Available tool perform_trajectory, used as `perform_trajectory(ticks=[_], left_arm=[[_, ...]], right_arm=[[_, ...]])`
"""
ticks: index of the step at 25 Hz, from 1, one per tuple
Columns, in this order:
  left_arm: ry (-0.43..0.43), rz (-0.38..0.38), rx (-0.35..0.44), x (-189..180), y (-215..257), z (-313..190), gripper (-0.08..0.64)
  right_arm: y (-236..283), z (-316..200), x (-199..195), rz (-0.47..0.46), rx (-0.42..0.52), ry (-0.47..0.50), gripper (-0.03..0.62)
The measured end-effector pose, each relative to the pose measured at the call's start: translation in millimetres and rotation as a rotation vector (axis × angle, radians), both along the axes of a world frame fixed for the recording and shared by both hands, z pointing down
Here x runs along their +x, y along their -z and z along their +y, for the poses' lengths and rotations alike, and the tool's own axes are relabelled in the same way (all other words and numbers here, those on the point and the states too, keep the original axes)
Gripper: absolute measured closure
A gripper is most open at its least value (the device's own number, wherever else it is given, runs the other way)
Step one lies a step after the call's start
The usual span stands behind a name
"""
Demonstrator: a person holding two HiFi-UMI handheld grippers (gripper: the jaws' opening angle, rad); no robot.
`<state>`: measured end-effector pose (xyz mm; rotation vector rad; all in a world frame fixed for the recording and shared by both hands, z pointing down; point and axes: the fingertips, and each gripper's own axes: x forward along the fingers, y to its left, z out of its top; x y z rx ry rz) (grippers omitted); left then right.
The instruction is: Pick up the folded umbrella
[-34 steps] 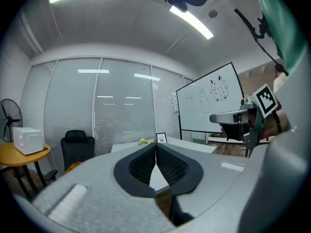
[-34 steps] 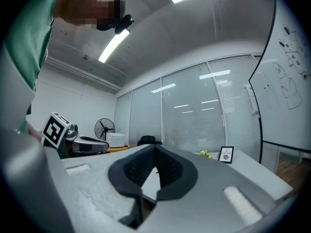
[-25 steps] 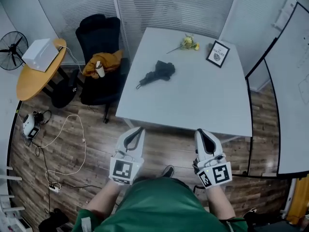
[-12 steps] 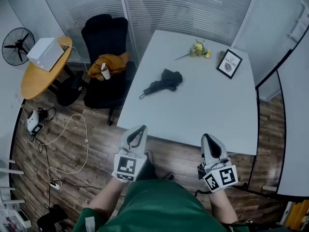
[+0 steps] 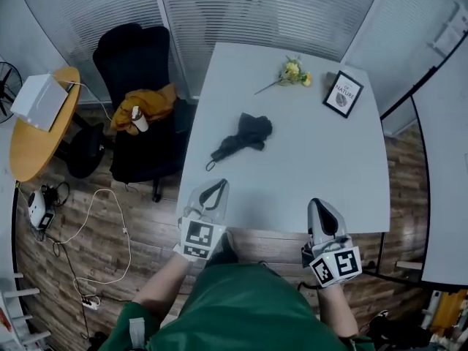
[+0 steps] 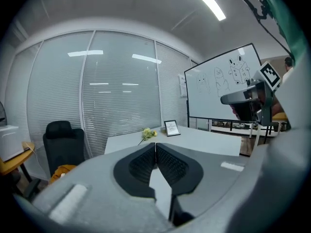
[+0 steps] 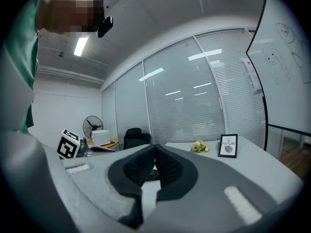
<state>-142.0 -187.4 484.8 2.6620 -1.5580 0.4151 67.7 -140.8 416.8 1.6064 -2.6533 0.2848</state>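
Two closed, empty tools: left hand-held gripper [image 5: 216, 185] and right hand-held gripper [image 5: 320, 205] at the bench's [image 5: 322, 170] near edge; folded umbrella [image 5: 245, 136] lies at 1 o'clock from the left one, seen whole only in the head view.
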Motion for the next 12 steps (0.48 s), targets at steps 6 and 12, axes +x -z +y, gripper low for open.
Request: perform_trajectory(ticks=[6,12], left_arm=[[-0.103,-0.040,-0.028,-2,-34,-66,0.546],[-0.190,-0.123,-0.116,11,-78,-122,0.480]], right_arm=[[-4,-27,-22,0.021,-0.022,-0.056,0.589],[-7,-37,-16,0.044,-0.050,-0.121,0.589]])
